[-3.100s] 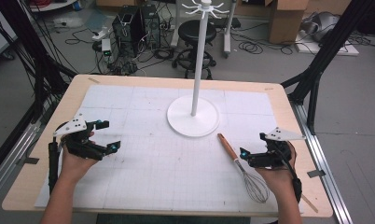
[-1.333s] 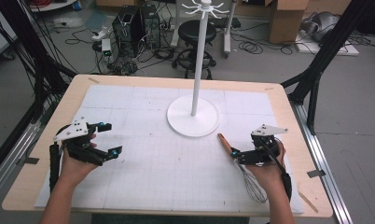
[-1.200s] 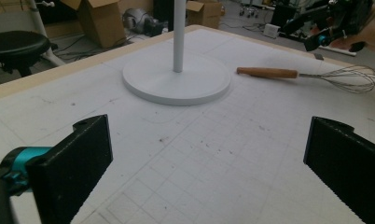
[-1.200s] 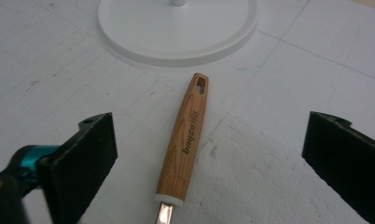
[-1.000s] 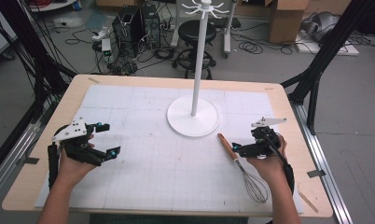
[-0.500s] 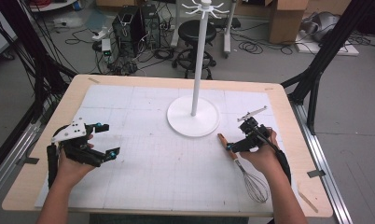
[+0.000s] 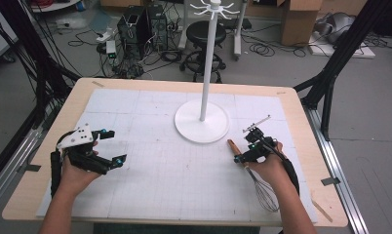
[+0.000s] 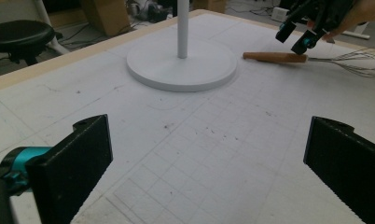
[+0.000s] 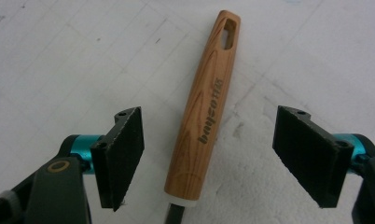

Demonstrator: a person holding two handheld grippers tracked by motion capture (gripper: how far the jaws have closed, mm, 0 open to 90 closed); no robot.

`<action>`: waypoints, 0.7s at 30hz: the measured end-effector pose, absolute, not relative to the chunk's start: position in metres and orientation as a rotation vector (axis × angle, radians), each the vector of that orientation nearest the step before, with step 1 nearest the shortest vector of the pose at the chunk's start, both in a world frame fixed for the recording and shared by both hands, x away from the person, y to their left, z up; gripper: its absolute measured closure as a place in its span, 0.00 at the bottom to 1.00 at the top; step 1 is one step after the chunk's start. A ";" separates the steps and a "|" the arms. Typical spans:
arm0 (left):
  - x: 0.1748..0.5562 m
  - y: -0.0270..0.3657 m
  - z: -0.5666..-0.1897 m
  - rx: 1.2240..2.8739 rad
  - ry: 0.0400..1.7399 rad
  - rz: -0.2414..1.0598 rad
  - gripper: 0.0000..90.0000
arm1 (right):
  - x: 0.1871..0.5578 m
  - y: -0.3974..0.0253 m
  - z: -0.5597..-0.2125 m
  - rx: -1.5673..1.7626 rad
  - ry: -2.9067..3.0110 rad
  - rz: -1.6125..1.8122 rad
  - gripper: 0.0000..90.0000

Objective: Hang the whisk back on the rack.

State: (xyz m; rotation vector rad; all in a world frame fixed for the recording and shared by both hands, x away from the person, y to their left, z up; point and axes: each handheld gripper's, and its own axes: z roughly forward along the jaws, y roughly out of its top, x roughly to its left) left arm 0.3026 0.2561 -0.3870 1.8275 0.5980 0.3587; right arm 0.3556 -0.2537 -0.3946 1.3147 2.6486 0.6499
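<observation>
The whisk (image 7: 255,176) lies flat on the counter (image 7: 150,190), just beside the white stand base (image 7: 202,121). The right gripper (image 9: 209,158) hangs over the whisk's wooden handle (image 9: 208,109), jaws spread either side of it, not touching. The left gripper (image 7: 106,146) rests well apart, jaws spread and holding nothing.
</observation>
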 end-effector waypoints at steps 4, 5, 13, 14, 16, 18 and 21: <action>0.303 0.256 -0.387 1.829 0.602 0.359 0.02 | 0.356 -0.255 -0.397 1.324 2.661 0.633 0.37; 0.303 0.257 -0.387 1.829 0.602 0.355 0.02 | 0.356 -0.255 -0.400 1.319 2.682 0.626 0.39; 0.303 0.257 -0.388 1.833 0.608 0.351 0.02 | 0.353 -0.253 -0.409 1.305 2.762 0.571 0.50; 0.303 0.257 -0.388 1.833 0.608 0.351 0.02 | 0.353 -0.252 -0.409 1.294 2.765 0.576 0.51; 0.303 0.257 -0.389 1.835 0.610 0.350 0.02 | 0.352 -0.252 -0.408 1.291 2.765 0.579 0.51; 0.303 0.257 -0.389 1.835 0.609 0.350 0.02 | 0.351 -0.254 -0.405 1.290 2.757 0.617 0.51; 0.303 0.257 -0.389 1.837 0.610 0.353 0.02 | 0.352 -0.260 -0.403 1.320 2.729 0.623 0.53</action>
